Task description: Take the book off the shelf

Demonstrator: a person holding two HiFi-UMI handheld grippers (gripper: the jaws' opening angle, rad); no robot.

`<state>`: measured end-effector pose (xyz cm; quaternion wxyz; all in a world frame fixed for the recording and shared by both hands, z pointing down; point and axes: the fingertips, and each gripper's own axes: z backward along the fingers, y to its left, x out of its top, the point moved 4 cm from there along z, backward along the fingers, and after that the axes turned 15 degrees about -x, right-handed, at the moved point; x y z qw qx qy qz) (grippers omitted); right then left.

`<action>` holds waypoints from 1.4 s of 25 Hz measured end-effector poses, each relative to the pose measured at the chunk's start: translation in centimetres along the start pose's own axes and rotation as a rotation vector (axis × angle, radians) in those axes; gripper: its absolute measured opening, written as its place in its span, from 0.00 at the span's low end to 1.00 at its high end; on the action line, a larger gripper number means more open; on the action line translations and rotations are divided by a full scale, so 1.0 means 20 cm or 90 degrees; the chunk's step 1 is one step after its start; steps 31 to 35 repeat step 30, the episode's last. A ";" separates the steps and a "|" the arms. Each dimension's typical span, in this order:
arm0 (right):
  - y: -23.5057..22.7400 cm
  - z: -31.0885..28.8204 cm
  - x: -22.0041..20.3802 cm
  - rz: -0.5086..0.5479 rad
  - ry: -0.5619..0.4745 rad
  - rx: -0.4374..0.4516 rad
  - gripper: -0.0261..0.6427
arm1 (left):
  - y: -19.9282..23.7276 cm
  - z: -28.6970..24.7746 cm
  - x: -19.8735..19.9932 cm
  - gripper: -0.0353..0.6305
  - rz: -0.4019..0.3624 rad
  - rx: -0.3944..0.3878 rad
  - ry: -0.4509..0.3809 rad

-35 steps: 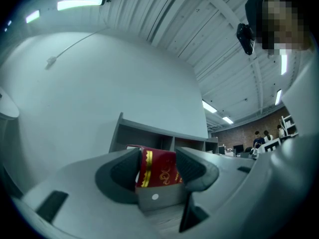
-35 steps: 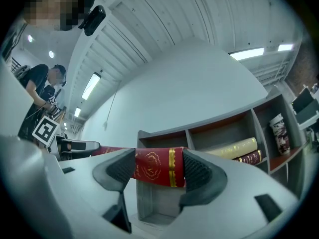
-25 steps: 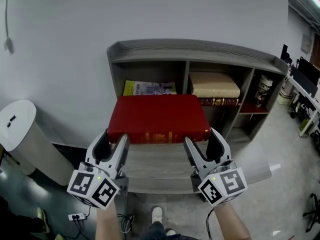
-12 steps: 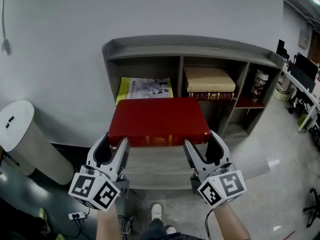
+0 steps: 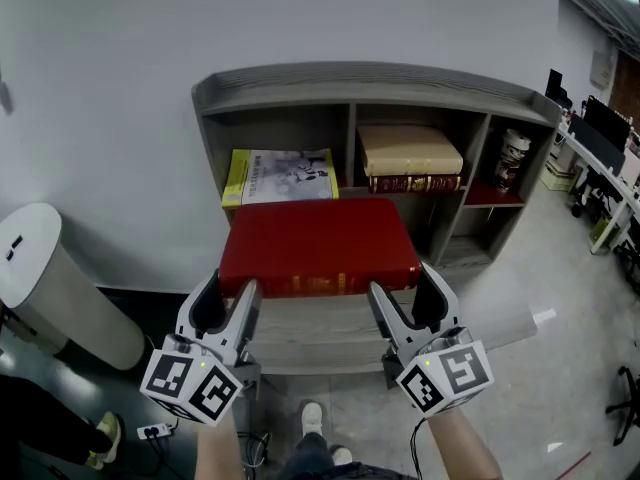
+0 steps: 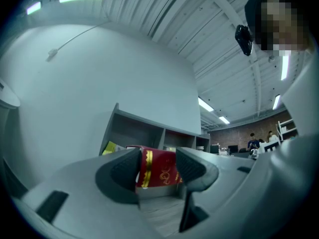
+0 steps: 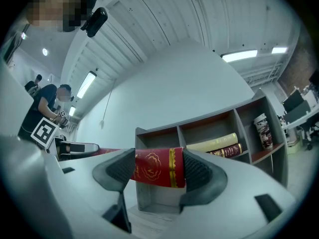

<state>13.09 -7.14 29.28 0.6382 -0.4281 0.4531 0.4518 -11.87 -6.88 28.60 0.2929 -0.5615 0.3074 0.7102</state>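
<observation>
Here, red book hides lwr shelf.

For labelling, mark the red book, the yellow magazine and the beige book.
red book [image 5: 318, 240]: head view, middle of its top cover.
yellow magazine [image 5: 281, 175]: head view, its front cover.
beige book [image 5: 408, 150]: head view, its top cover.

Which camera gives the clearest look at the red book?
The head view: the red book shows its whole cover and gilt spine, with the left gripper and right gripper on its near corners. Each gripper view shows only one end of the spine between that gripper's jaws.
</observation>
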 end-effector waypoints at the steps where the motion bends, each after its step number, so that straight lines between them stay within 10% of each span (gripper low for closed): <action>1: 0.00 0.00 0.00 0.001 -0.002 0.000 0.46 | 0.00 0.00 0.00 0.40 0.000 -0.001 -0.001; 35: 0.07 0.09 -0.11 -0.002 0.023 0.002 0.46 | 0.01 0.14 -0.10 0.39 0.017 0.005 0.016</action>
